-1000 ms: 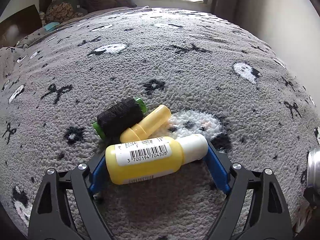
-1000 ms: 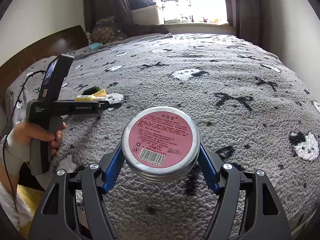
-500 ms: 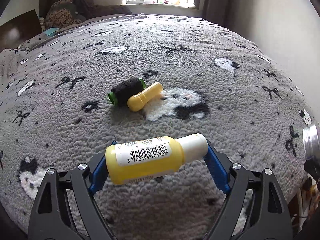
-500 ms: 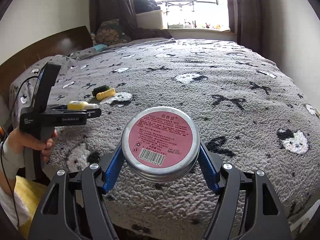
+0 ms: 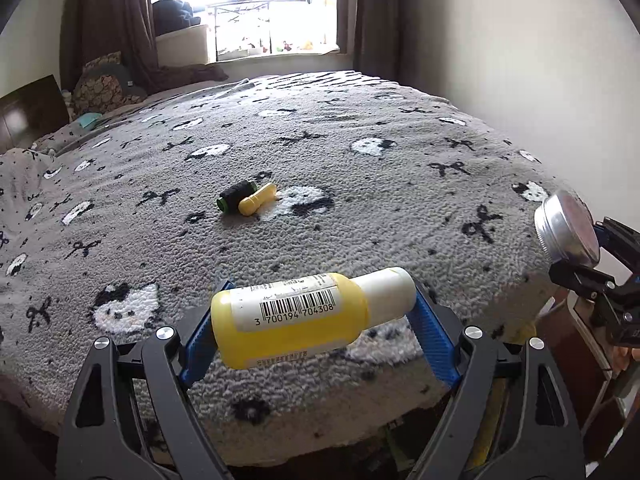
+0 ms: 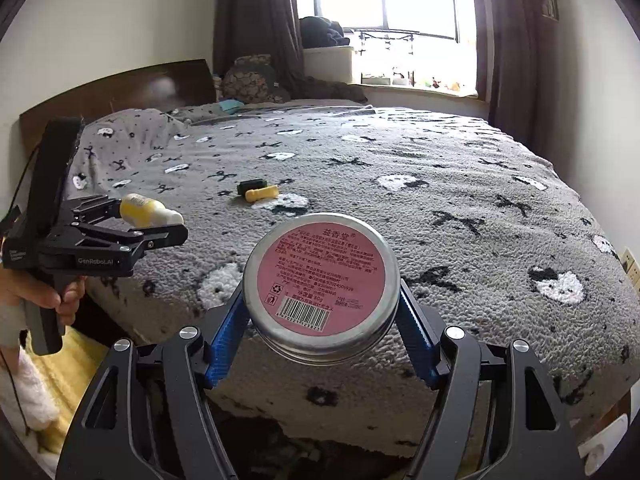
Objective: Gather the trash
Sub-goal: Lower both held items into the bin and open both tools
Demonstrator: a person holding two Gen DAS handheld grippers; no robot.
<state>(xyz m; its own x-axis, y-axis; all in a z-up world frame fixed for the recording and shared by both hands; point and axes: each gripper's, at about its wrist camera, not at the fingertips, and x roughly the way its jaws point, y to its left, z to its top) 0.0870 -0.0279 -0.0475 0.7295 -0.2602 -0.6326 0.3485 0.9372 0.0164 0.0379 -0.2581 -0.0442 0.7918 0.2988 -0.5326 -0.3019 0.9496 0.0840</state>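
Yellow bottle (image 5: 288,320) with white cap, white label and black barcode. Round tin (image 6: 322,286), silver at the rim, pink on the face (red print, black barcode). Grey fleece blanket (image 5: 360,200) scattered with black bows and white cat faces. Black spool (image 5: 234,196) with green ends, just beside a small yellow tube (image 5: 258,199). Black gripper (image 5: 316,328) frames with blue pads (image 5: 434,340); same black and blue on the other gripper (image 6: 322,320). Dark brown curtains (image 6: 256,20). Dark brown headboard (image 6: 120,92). Pale, off-white walls (image 5: 500,40).
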